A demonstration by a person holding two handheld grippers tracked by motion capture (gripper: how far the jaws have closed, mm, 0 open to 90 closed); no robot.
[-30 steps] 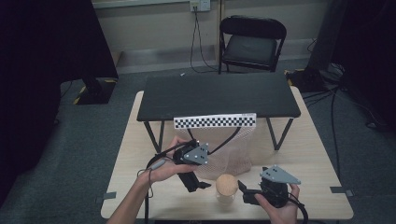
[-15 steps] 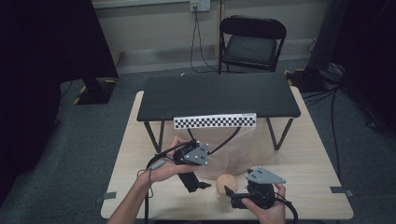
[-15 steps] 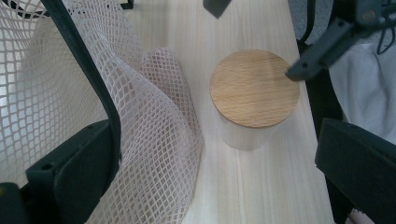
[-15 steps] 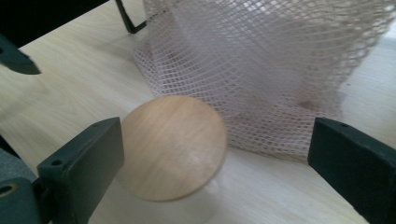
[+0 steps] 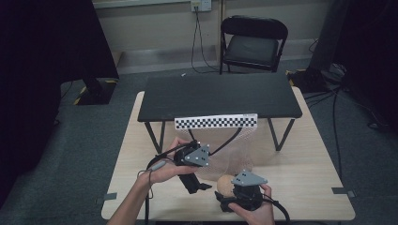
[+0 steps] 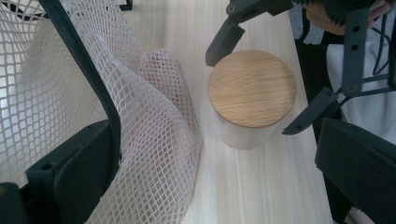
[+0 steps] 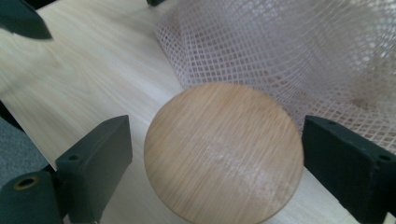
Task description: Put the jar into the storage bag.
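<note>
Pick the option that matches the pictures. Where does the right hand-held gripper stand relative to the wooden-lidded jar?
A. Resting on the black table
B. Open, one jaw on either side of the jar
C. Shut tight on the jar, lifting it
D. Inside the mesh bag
B: in the right gripper view the right hand-held gripper has its jaws spread on either side of the wooden-lidded jar, with a gap showing at the left jaw.

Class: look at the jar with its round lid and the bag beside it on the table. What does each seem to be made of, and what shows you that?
Lid: probably wood or bamboo, matt, with straight pale-brown grain lines.
Jar body: looks like frosted glass or plastic, whitish and cloudy; the pictures leave it open.
Bag: white mesh, likely plastic or synthetic cord, with see-through diamond holes and soft folds.
</note>
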